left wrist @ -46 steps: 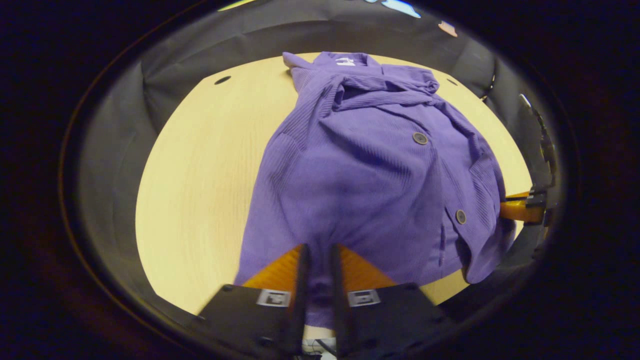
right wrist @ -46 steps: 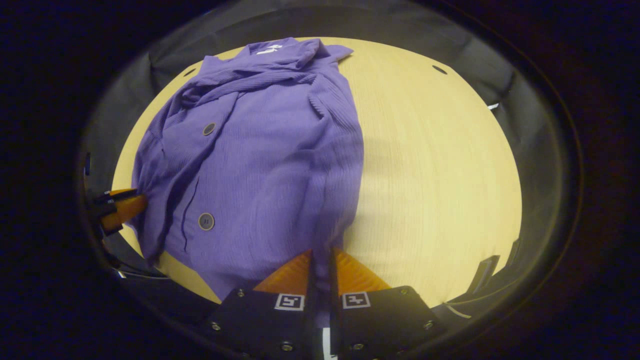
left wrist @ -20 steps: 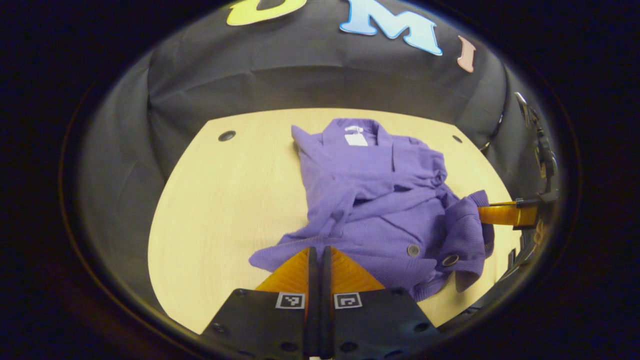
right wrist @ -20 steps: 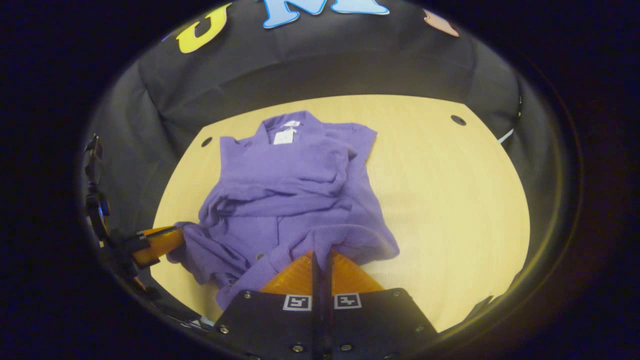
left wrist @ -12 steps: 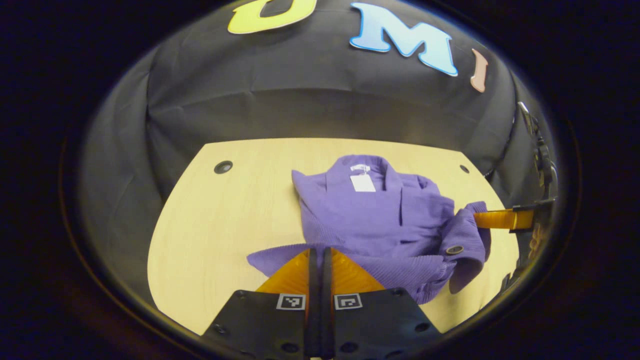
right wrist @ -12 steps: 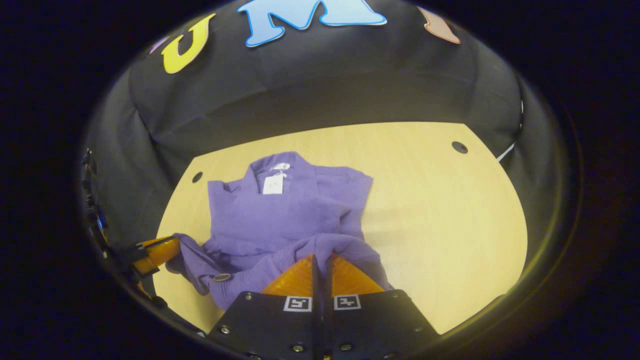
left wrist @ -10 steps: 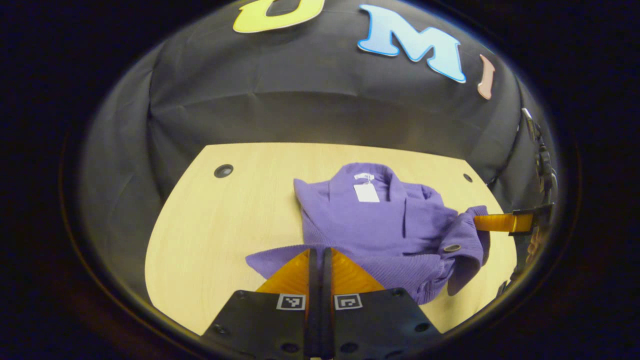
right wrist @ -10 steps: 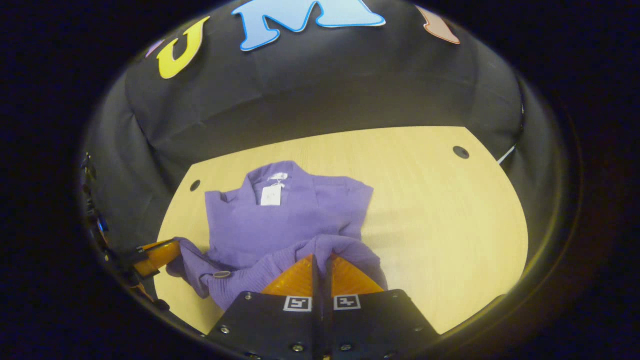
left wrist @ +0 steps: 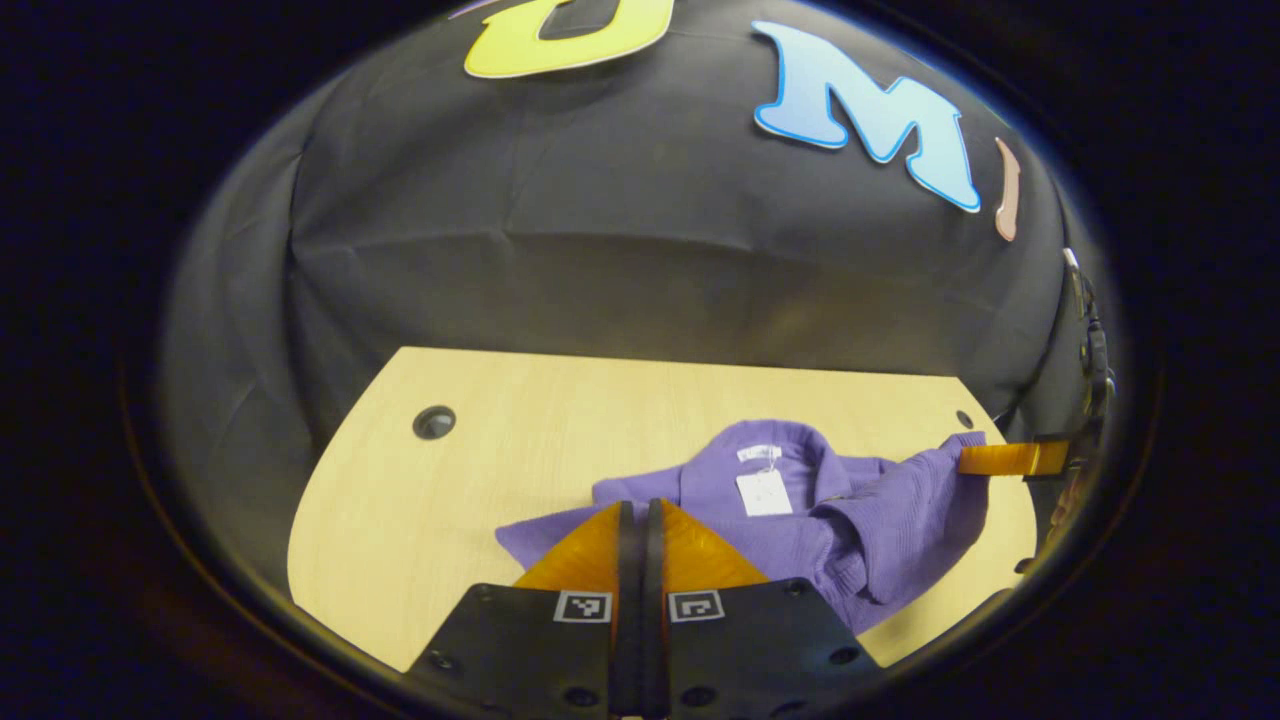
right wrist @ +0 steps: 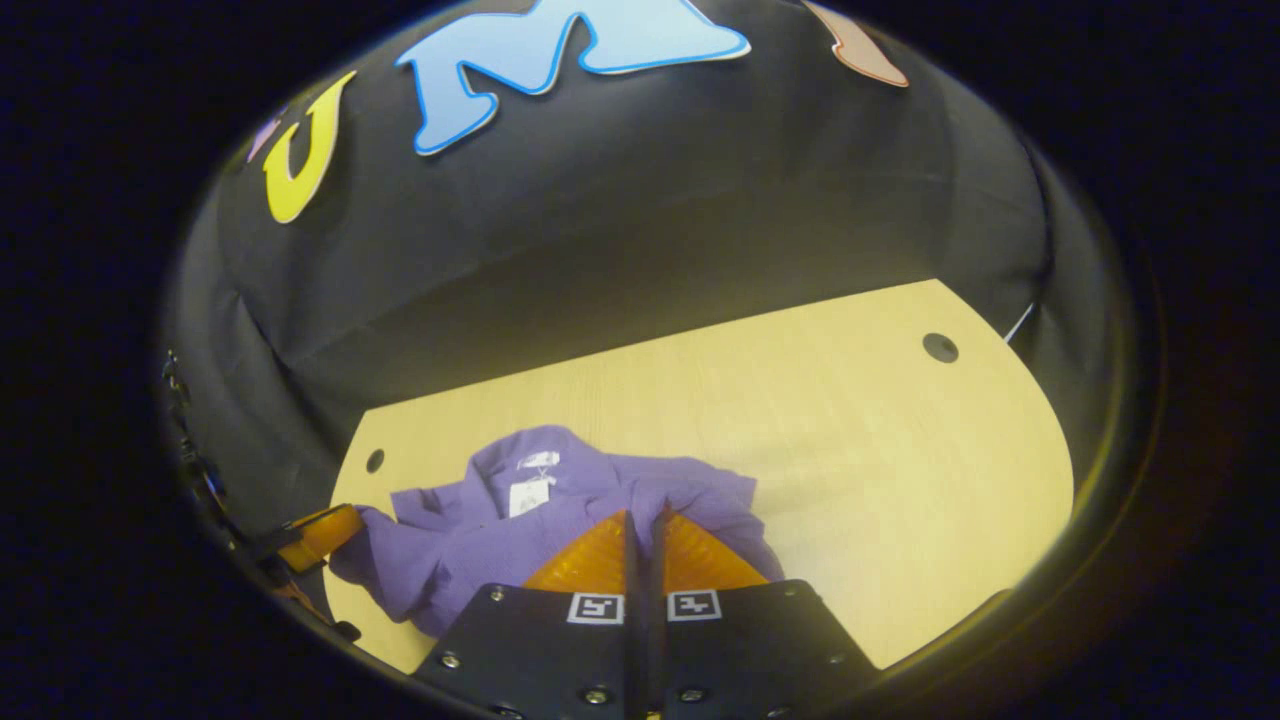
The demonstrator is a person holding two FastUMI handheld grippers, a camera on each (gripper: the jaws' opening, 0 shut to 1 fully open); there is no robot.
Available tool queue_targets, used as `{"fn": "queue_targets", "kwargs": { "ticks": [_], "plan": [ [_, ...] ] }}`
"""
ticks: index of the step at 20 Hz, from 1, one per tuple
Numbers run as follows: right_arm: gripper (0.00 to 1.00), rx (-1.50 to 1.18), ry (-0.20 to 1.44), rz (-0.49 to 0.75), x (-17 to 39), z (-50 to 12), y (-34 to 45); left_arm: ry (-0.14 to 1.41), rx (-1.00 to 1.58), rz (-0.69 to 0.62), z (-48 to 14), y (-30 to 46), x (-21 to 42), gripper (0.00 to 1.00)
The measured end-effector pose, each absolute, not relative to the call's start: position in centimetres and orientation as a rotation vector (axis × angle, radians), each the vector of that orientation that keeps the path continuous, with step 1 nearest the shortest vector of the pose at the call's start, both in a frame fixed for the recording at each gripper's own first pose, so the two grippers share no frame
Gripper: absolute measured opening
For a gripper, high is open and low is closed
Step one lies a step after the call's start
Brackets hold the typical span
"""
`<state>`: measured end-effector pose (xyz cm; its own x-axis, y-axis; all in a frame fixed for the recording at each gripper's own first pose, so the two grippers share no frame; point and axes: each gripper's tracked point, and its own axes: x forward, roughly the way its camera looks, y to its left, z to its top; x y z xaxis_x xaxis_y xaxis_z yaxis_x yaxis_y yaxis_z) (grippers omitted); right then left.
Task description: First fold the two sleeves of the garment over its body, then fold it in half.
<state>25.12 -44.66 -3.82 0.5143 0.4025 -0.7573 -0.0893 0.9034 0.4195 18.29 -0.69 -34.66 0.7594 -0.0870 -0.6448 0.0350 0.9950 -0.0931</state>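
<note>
A purple button-up garment [left wrist: 800, 520] lies on the pale wooden table [left wrist: 450, 480], sleeves folded in, its collar and white tag [left wrist: 763, 492] facing up. My left gripper [left wrist: 640, 508] is shut on the garment's hem, and the cloth bunches beside its tips. At the right edge, my right gripper [left wrist: 985, 459] pinches the other hem corner, lifted above the body. In the right gripper view, the right gripper [right wrist: 645, 515] is shut on the garment [right wrist: 560, 495] just short of the collar tag [right wrist: 520, 497]. The left gripper [right wrist: 325, 532] holds the far left corner.
The table's far edge meets the black cloth wall. A round cable hole [left wrist: 433, 422] sits at the table's back left, another hole [right wrist: 939, 347] at its back right, and a small one [right wrist: 374, 460] lies beside the garment. Bare tabletop [right wrist: 880, 470] spreads right of the garment.
Both grippers have carried the hem up and forward from the near edge toward the collar, doubling the lower half over the upper. The buttoned front is now hidden.
</note>
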Motion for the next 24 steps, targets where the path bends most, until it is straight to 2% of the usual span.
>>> {"fn": "queue_targets", "kwargs": {
  "ticks": [4,8,14,18,19,24],
  "plan": [
    [0.01,0.361,0.982,0.282,27.8,-5.5,-43.6,0.615,-0.054,-0.102,-33.7,-1.8,23.5,0.06],
    [0.01,0.378,0.993,0.252,30.1,-8.1,-42.6,0.647,-0.023,-0.139,-36.3,-3.1,25.2,0.06],
    [0.03,0.367,1.067,0.219,29.8,-11.8,-42.8,0.695,-0.049,-0.144,-38.9,-4.1,25.3,0.06],
    [0.16,0.373,1.076,0.205,30.0,-12.3,-43.1,0.708,-0.051,-0.144,-39.2,-4.2,25.1,0.06],
    [0.29,0.368,1.07,0.203,30.0,-12.0,-43.3,0.709,-0.055,-0.141,-39.2,-4.2,25.1,0.06],
    [0.29,0.33,1.03,0.213,29.7,-10.1,-43.8,0.711,-0.094,-0.121,-38.3,-4.0,24.3,0.06]
  ]
}}
